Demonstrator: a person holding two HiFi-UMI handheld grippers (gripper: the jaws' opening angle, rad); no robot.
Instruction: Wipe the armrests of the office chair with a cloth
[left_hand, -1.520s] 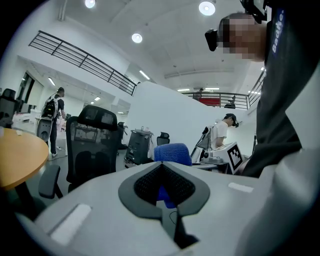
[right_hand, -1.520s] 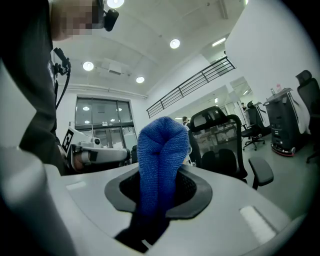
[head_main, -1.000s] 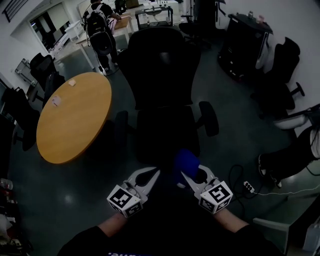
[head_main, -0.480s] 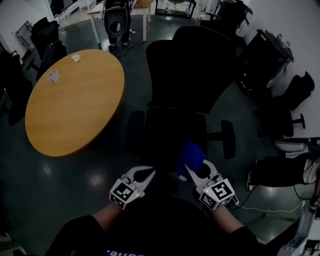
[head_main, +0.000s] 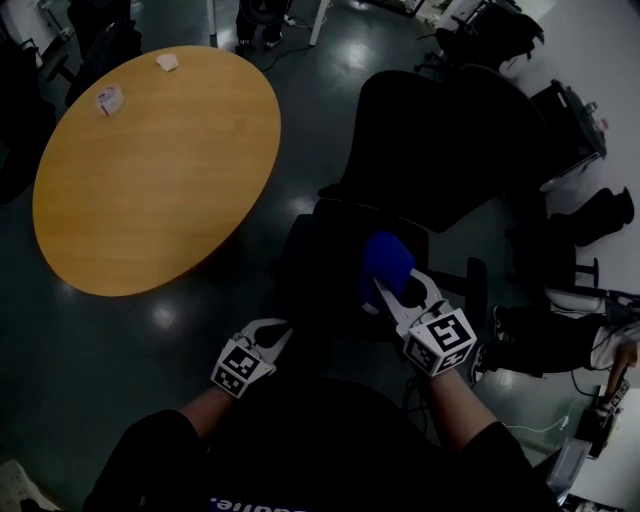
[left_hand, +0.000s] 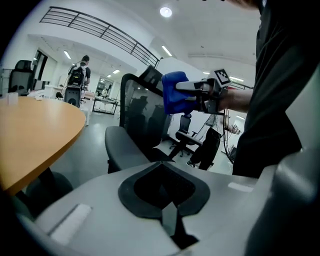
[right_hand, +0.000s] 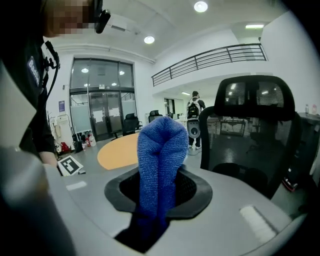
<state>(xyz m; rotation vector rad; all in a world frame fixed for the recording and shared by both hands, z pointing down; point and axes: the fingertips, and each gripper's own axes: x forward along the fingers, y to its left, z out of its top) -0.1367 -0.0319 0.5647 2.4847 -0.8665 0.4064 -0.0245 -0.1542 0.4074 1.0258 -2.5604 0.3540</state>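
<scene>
With the jaws of my right gripper (head_main: 398, 290) clenching the blue cloth (head_main: 385, 258) and my left gripper (head_main: 270, 337) closed empty, hard rubbing along the armrest (left_hand: 120, 147) may pull the cloth free.

Indistinct small objects (head_main: 109, 98) on round table (head_main: 160, 190)

Left gripper (head_main: 268, 338): jaws closed together, nothing gripped; held low, just left of the office chair (head_main: 440, 140) seat front. Right gripper (head_main: 398, 292): jaws clamped on a folded blue cloth (head_main: 386, 260); held higher, over the chair seat. Both forearms extended toward the chair.
</scene>
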